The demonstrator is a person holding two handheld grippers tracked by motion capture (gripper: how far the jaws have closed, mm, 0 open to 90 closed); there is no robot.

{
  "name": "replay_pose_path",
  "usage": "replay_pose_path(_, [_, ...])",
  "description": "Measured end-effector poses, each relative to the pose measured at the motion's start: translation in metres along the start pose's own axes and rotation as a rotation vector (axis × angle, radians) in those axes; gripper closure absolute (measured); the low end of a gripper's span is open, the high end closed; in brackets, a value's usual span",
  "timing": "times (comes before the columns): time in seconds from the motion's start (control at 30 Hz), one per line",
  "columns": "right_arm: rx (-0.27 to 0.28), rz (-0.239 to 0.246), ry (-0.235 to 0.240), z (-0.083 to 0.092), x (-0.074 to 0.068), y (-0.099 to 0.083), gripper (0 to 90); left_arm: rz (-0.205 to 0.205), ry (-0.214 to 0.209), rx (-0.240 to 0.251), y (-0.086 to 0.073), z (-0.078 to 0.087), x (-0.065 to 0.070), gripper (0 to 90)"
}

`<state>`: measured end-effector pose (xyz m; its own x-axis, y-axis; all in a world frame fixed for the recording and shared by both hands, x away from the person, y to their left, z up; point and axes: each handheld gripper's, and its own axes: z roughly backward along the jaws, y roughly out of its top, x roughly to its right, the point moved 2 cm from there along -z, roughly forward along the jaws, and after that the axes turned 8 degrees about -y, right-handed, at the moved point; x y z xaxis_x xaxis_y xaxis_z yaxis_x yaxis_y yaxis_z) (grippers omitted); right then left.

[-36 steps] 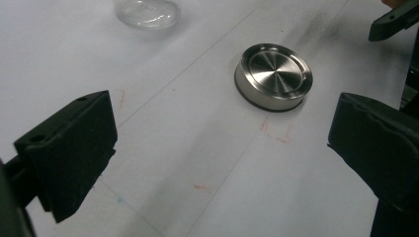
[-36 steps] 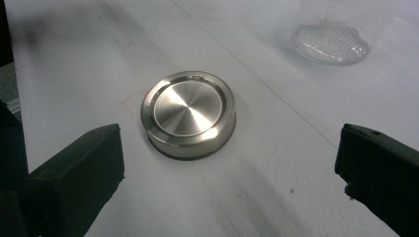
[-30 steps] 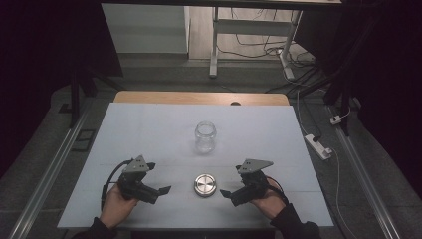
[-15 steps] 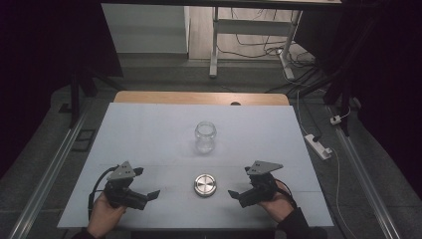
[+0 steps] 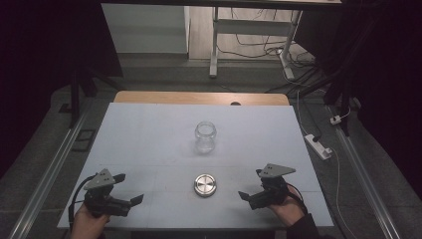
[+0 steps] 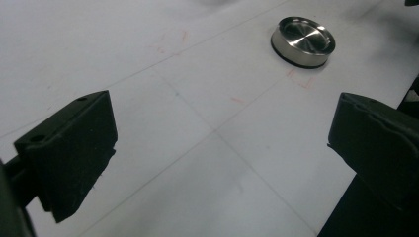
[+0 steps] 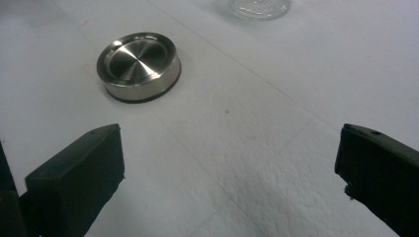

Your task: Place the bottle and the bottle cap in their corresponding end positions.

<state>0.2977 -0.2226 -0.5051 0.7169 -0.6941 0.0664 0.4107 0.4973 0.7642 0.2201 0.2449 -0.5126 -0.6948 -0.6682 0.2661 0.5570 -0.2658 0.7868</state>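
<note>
Both the left gripper (image 5: 130, 188) and right gripper (image 5: 250, 184) have jaws spread wide, grabbing nothing, with the metal lid (image 5: 205, 184) sitting untouched between them.

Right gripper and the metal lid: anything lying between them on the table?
Nothing. In the right gripper view, bare white table runs from the open right gripper to the metal lid; the high view shows the same gap.

White table (image 5: 139, 139), wood strip along its 12 o'clock edge. Glass jar (image 5: 205, 137) upright at centre. Steel lid (image 5: 205, 184) flat at 6 o'clock from jar, apart.
</note>
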Motion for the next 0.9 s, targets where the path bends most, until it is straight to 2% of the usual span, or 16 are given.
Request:
replay_pose_path(0.33, [-0.001, -0.051, -0.056, 0.017, 0.014, -0.016, 0.0, 0.047, 0.027, 0.009, -0.018, 0.015, -0.004, 0.0])
replay_pose_path(0.6, [-0.014, -0.073, -0.119, 0.031, 0.024, -0.030, 0.0, 0.061, 0.060, 0.008, -0.027, 0.023, -0.004, 0.0])
replay_pose_path(0.9, [-0.019, -0.123, -0.148, 0.043, 0.032, -0.045, 0.0, 0.070, 0.072, -0.023, -0.035, 0.024, -0.003, 0.0])
